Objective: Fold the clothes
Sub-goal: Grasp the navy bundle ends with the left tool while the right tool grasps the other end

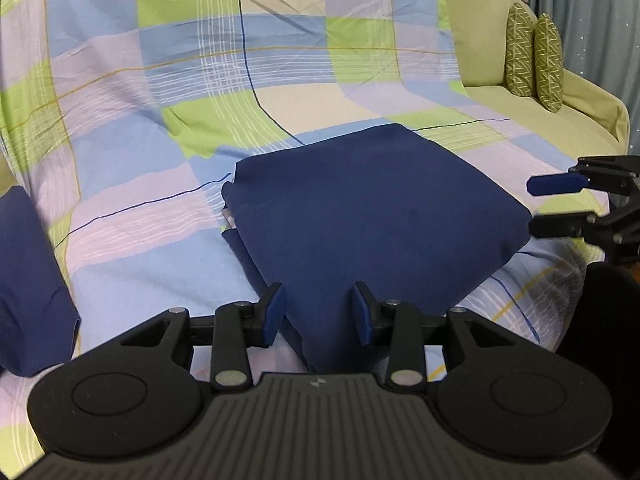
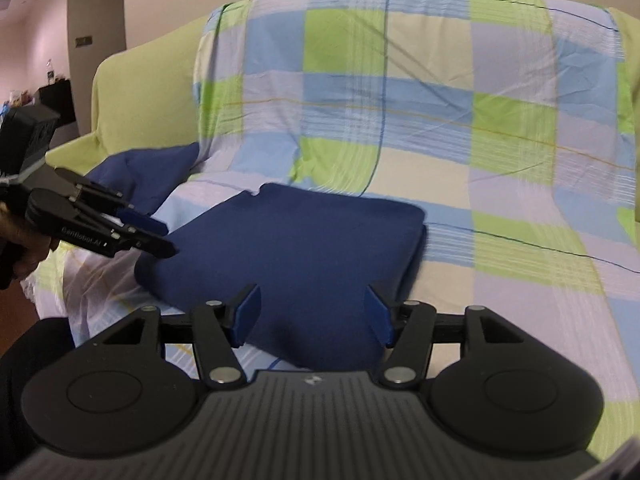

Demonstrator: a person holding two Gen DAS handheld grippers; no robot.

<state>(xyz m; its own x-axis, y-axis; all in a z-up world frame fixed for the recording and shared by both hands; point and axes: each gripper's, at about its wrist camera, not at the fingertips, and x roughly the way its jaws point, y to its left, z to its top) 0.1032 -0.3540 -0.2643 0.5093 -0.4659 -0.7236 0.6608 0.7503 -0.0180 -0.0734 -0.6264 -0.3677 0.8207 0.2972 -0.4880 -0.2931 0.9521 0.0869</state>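
A folded navy blue garment [image 1: 372, 208] lies flat on the checked sheet on the sofa seat; it also shows in the right wrist view [image 2: 296, 244]. My left gripper [image 1: 319, 314] is open, its fingers straddling the garment's near corner, holding nothing. My right gripper [image 2: 312, 316] is open over the garment's near edge, holding nothing. Each gripper shows in the other's view, the right one [image 1: 536, 208] at the garment's right corner and the left one [image 2: 160, 236] at its left corner.
A second navy cloth [image 1: 28, 280] lies at the left of the seat, also in the right wrist view [image 2: 148, 172]. The checked sheet [image 1: 200, 120] drapes the sofa back and seat. Two patterned green cushions [image 1: 536, 56] stand at the sofa's right end.
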